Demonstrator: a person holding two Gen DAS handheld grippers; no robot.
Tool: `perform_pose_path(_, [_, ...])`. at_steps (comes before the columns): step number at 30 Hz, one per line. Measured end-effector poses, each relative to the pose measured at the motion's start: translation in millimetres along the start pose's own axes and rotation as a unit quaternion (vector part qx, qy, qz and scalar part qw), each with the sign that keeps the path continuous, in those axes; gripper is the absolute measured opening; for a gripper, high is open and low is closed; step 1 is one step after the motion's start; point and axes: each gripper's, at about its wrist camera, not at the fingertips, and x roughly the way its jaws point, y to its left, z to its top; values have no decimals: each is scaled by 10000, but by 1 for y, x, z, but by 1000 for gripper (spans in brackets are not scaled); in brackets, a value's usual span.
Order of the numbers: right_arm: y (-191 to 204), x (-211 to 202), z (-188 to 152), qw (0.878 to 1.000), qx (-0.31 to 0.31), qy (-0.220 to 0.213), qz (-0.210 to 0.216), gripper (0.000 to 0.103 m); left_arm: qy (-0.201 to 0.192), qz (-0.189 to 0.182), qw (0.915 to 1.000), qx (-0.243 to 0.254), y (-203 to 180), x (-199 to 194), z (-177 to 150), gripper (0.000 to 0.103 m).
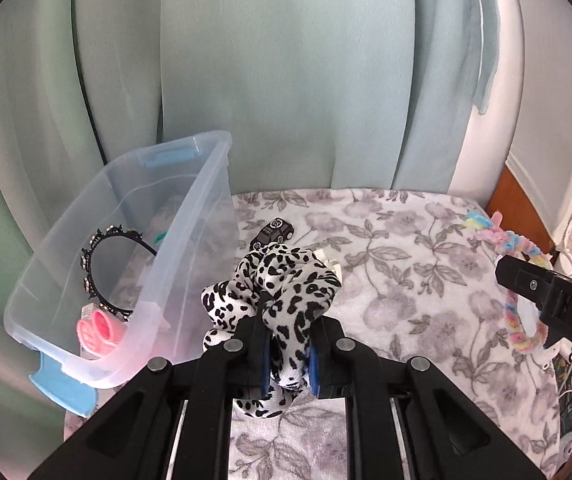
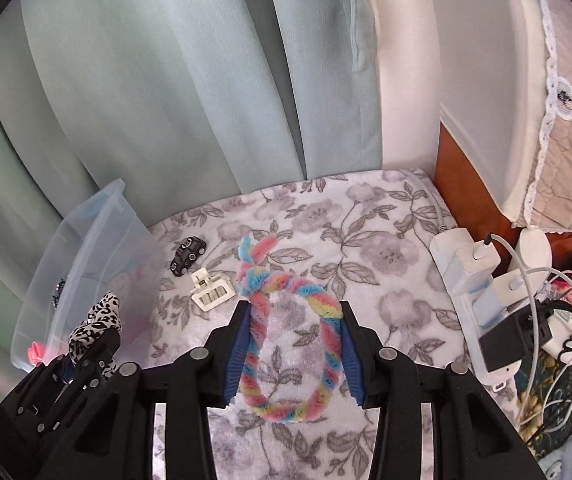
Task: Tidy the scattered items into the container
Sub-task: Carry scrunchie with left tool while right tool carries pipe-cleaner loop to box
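My left gripper [image 1: 288, 340] is shut on a leopard-print scrunchie [image 1: 273, 288] and holds it just right of the clear plastic bin [image 1: 205, 208]. The bin holds a black studded headband [image 1: 97, 264] and a pink item [image 1: 95, 334]. My right gripper [image 2: 292, 320] is open, with its fingers on both sides of a pastel rainbow fuzzy headband [image 2: 286, 332] that lies on the floral blanket. A black toy car [image 2: 187, 256] and a white hair clip [image 2: 210, 290] lie between the headband and the bin [image 2: 81, 264].
The floral blanket [image 2: 366, 248] covers the surface. A power strip with chargers and cables [image 2: 486, 292] sits at the right edge. Green curtains [image 1: 286, 80] hang behind. A wooden furniture edge [image 2: 466, 184] stands at the back right.
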Motion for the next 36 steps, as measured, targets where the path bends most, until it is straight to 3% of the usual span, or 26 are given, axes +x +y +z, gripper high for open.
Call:
perform_pose_path(15, [33, -100, -5, 9966, -86, -797, 201, 45, -812, -280, 9962, -120, 22, -93, 18, 14])
perform_pose_path(36, [103, -152, -6, 9880, -595, -1354, 450, 45, -1283, -284, 9890, -673, 94, -137, 31, 14])
